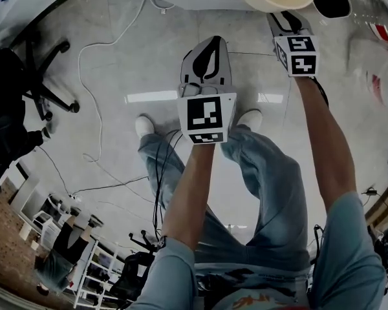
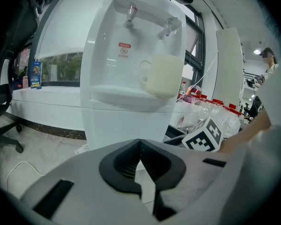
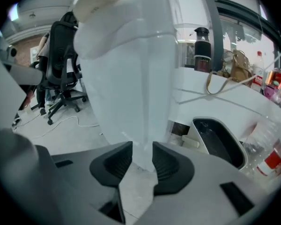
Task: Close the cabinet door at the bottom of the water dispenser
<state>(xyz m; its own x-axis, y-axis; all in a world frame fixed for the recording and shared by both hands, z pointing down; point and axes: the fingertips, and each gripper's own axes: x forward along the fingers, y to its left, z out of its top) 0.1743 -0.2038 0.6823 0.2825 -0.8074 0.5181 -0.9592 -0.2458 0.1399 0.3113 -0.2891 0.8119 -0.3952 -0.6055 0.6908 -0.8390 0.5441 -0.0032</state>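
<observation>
White dispenser (image 2: pixel 124 83), two taps (image 2: pixel 129 14) (image 2: pixel 166 27), one cup (image 2: pixel 162 76).

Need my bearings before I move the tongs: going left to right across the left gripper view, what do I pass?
Left to right: office chair, blue box, water dispenser, plastic bottles.

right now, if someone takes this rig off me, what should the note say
Left tongs: shut, empty, facing the water dispenser.
Right tongs: open, holding nothing; the dispenser's lower corner shows beyond the gap.
Cream mug stands under its right tap.
Cabinet door: looks flush with the lower front, so probably closed already.
Left: check that it sits flush, then pull back.
</observation>
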